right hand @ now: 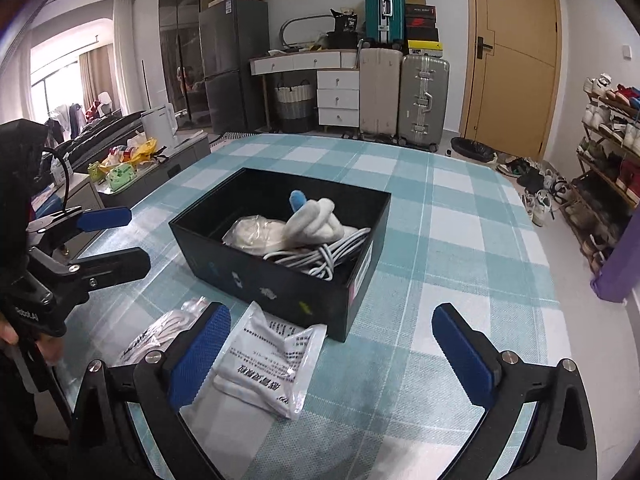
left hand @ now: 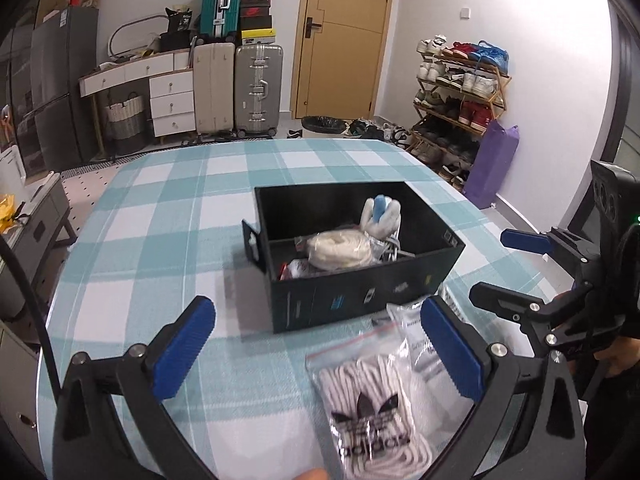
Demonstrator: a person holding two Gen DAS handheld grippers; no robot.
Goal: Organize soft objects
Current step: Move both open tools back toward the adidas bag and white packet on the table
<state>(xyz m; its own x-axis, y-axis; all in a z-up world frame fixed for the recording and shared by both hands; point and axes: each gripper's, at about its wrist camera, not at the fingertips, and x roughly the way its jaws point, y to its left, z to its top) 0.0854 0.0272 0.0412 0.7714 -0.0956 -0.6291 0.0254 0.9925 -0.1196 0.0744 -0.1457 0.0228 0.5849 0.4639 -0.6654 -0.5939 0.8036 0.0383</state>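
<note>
A black box (left hand: 360,300) (right hand: 224,256) stands on the checked table and holds a bagged cream roll (left hand: 338,248) (right hand: 256,232), a white and blue sock bundle (left hand: 380,214) (right hand: 316,220) and a white cable (right hand: 320,256). In front of the box lie a clear zip bag of white laces with an adidas logo (left hand: 372,404) (right hand: 160,332) and a white printed pouch (right hand: 268,364) (left hand: 416,336). My left gripper (left hand: 320,352) is open above the table, the lace bag by its right finger. My right gripper (right hand: 332,356) is open, the pouch by its left finger.
The teal checked tablecloth (left hand: 168,216) covers a round table. My right gripper (left hand: 532,276) shows at the right of the left wrist view; my left gripper (right hand: 88,240) shows at the left of the right wrist view. Suitcases, drawers, a door and a shoe rack stand behind.
</note>
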